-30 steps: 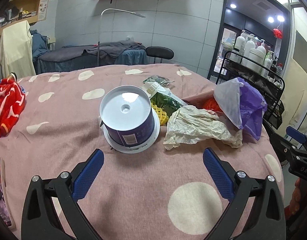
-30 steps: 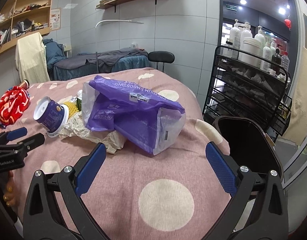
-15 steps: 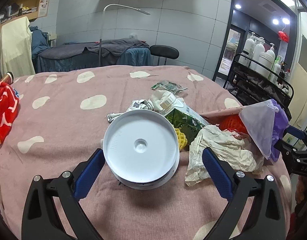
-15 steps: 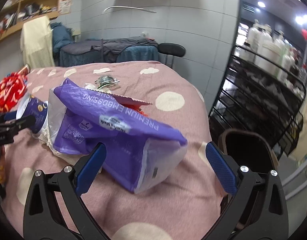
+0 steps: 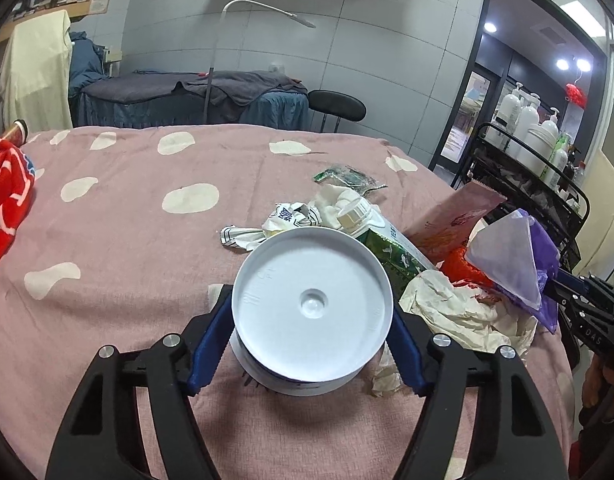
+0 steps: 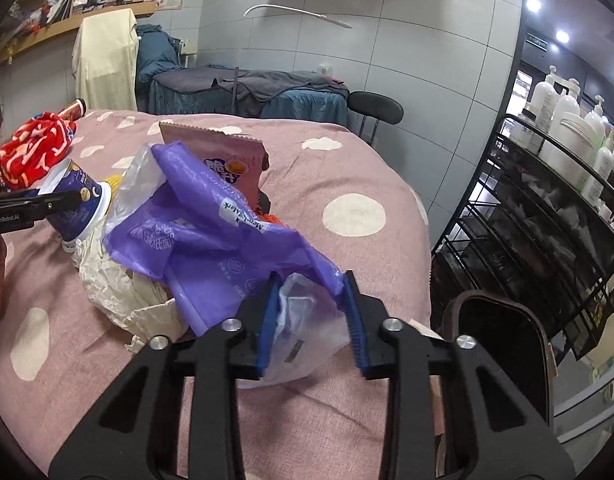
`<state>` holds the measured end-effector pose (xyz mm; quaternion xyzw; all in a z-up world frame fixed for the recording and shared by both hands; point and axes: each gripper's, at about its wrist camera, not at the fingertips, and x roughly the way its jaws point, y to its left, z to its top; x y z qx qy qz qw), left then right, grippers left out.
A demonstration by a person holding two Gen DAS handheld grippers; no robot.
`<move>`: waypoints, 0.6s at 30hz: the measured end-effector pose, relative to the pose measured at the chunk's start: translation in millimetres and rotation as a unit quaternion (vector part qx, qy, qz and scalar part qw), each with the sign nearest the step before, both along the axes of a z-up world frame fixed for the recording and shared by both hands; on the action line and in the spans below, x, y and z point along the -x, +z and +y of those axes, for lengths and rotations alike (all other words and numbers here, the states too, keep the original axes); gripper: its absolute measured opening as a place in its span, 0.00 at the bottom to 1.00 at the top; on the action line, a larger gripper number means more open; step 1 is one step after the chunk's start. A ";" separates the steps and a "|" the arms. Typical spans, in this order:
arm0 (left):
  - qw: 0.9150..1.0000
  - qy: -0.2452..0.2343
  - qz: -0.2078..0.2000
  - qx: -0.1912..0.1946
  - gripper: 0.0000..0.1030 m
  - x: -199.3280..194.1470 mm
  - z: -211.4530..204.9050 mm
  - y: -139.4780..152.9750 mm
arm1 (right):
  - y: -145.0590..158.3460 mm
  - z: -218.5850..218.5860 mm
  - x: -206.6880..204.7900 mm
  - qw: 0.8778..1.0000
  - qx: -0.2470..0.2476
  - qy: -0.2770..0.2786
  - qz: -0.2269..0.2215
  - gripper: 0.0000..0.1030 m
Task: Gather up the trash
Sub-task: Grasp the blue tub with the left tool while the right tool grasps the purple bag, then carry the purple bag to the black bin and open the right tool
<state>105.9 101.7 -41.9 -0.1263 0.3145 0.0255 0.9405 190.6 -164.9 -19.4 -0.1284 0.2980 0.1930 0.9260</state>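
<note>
Both jaws closed: one tub (image 5: 311,312), one purple bag (image 6: 227,248).

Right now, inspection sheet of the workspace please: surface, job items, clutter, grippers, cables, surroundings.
Surface: pink spotted bedcover, trash piled on one side.
Job's things: white-lidded tub; purple plastic bag; crumpled paper; green carton; pink snack packet.
Clutter: red patterned cloth at the far edge.
Grippers: left gripper has just been closing, pads against the tub's sides; right gripper has just been closing, pads pinching the bag.
Cables: nothing seen.
Surroundings: black wire rack with white bottles, black bin, massage bed, stool.
</note>
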 end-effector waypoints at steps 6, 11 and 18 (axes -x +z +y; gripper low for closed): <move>1.000 0.011 -0.017 0.000 0.67 8.8 -0.5 6.2 | 6.5 -7.8 10.6 0.999 -0.025 -0.019 -0.013 0.24; 0.999 0.018 -0.043 -0.007 0.67 23.7 -6.6 20.8 | 18.1 -21.1 23.0 0.997 -0.054 -0.042 -0.026 0.16; 0.996 -0.005 -0.087 -0.011 0.67 39.1 -29.8 46.7 | 26.3 -37.1 34.0 0.994 -0.077 -0.062 -0.039 0.05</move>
